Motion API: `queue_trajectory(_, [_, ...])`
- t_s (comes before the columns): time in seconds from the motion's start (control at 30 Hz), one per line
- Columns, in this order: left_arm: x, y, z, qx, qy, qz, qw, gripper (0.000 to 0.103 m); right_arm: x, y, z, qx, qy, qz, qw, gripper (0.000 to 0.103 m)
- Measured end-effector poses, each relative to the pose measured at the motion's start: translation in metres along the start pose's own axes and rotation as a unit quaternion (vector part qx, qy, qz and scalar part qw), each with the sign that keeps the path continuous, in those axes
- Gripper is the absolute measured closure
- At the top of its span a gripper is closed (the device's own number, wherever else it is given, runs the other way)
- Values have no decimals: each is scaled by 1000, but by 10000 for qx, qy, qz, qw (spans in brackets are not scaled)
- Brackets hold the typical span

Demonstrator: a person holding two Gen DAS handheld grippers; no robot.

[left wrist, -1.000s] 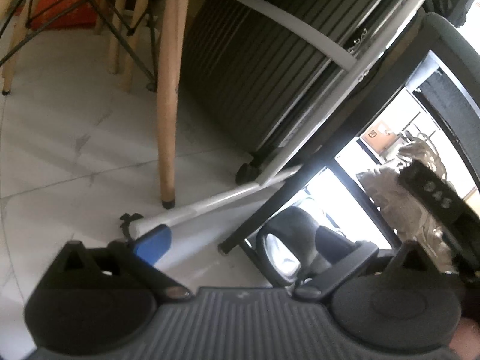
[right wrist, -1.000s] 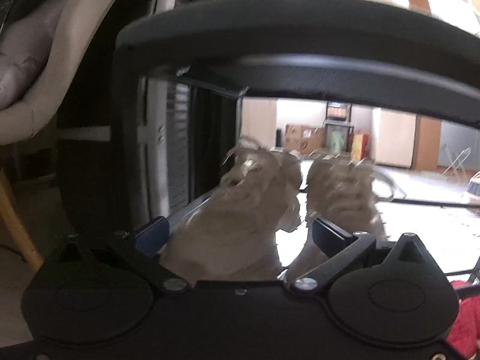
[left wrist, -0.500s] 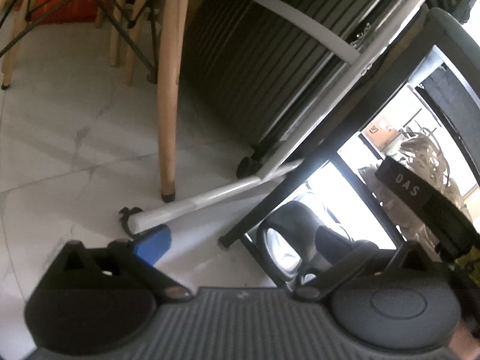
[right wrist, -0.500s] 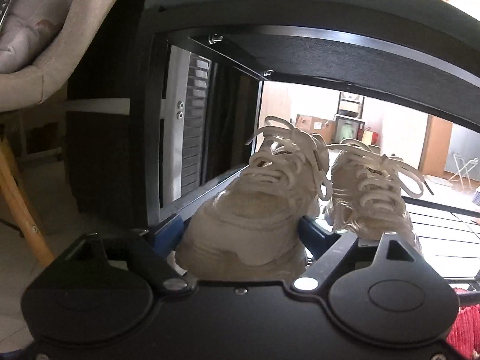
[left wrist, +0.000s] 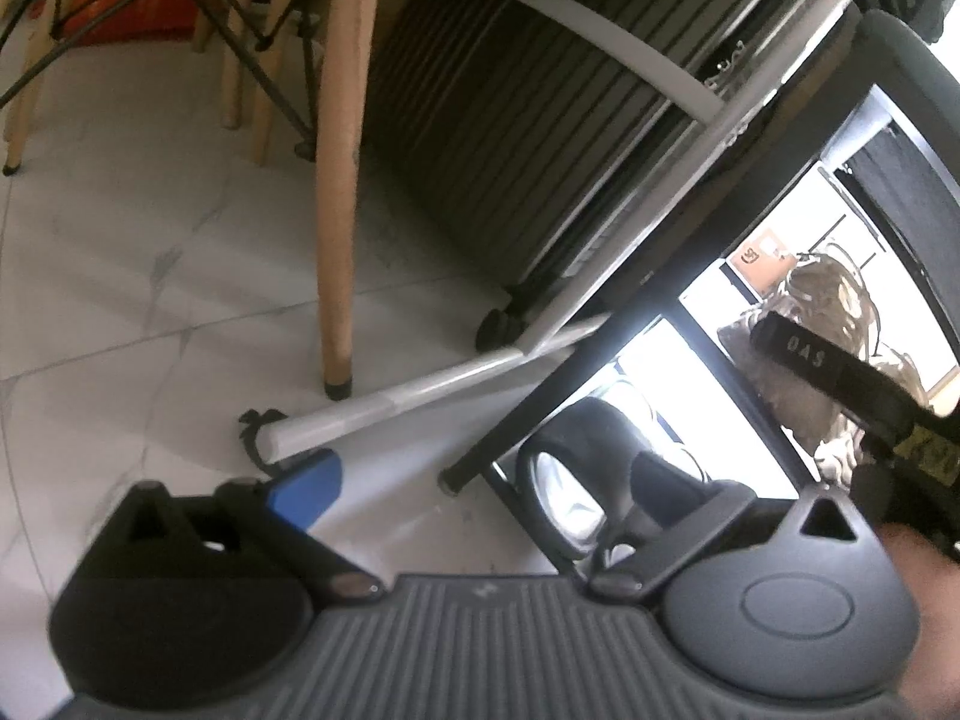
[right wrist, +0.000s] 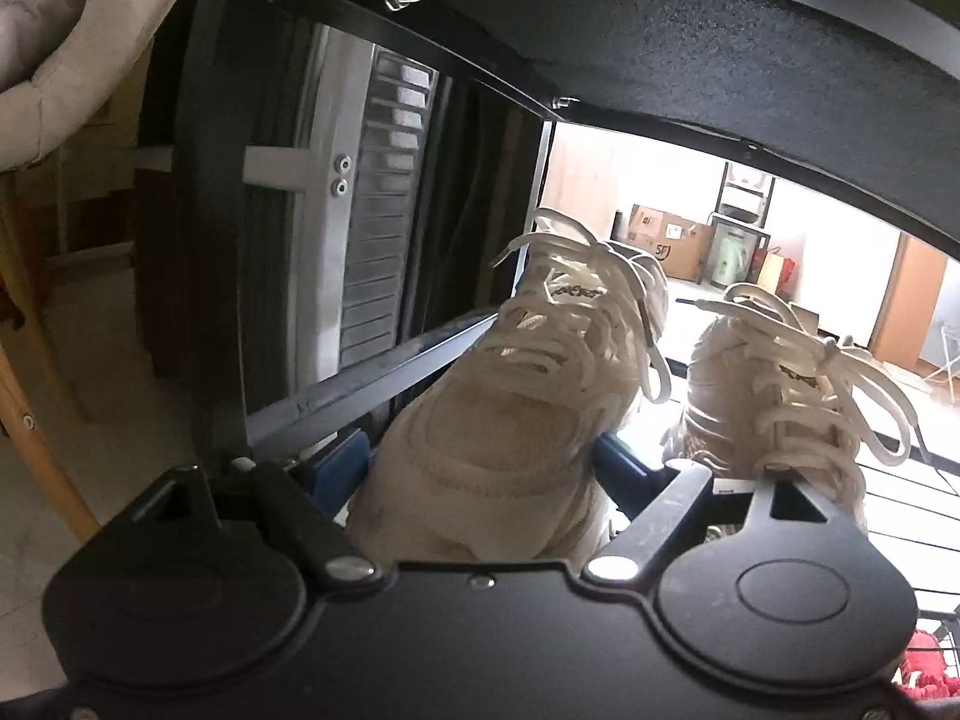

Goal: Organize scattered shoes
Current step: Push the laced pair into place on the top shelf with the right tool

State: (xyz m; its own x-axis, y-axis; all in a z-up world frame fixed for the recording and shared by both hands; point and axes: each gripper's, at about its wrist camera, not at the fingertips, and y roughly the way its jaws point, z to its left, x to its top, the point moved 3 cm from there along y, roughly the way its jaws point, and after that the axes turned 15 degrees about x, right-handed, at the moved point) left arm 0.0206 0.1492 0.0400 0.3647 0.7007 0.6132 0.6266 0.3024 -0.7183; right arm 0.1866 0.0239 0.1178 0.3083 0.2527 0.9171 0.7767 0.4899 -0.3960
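Observation:
A beige laced sneaker (right wrist: 510, 420) rests toe-first toward me on a shelf of the black shoe rack (right wrist: 372, 378). My right gripper (right wrist: 480, 468) is shut on its toe, with the blue pads (right wrist: 339, 465) against both sides. Its twin sneaker (right wrist: 774, 396) stands just to the right on the same shelf. In the left wrist view, my left gripper (left wrist: 480, 486) hangs open over the floor. A black shoe (left wrist: 576, 474) with pale lining lies low in the rack by its right finger. The right gripper's black finger (left wrist: 840, 369) and the beige sneaker (left wrist: 834, 294) show at the right.
The rack's upper shelf (right wrist: 720, 48) hangs close above the sneakers. A wooden chair leg (left wrist: 336, 210), a white metal tube frame (left wrist: 420, 390) and a dark ribbed cabinet on castors (left wrist: 510, 138) stand on the pale tiled floor (left wrist: 120, 300). Something red (right wrist: 924, 666) lies lower right.
My right gripper has pushed deeper into the rack and its jaws have closed in on the left beige sneaker's toe. The left gripper has stayed where it was.

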Motion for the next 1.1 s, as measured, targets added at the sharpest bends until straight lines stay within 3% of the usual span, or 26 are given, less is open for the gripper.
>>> queue_trajectory(0.13, [-1, 2, 1, 69, 50, 5, 10000, 1, -2, -9, 5, -58, 183, -104, 9998, 11])
queue_trajectory(0.23, [0, 3, 2, 72, -38, 26, 10000, 1, -5, -38, 11, 19, 220, -491, 9985, 3])
queue_trajectory(0.43, [-3, -1, -4, -6, 107, -30, 9999, 1, -22, -99, -6, -779, 129, -1075, 9911, 0])
queue_trajectory(0.6, [-6, 0, -8, 23, 200, -15, 9998, 1, -35, -101, -45, -1185, 675, -507, 9894, 1])
queue_trajectory(0.73, [-7, 0, -9, 53, 241, -37, 9997, 1, -44, -99, -59, -900, 1170, -489, 9878, 3])
queue_trajectory(0.8, [-8, 0, -10, 67, 266, -44, 9996, 1, -45, -95, -59, -656, 1100, -528, 9904, 21])
queue_trajectory(1.1, [-10, -1, -13, 46, 351, -55, 9994, 1, -45, -77, -64, -643, 1007, -460, 9918, 22])
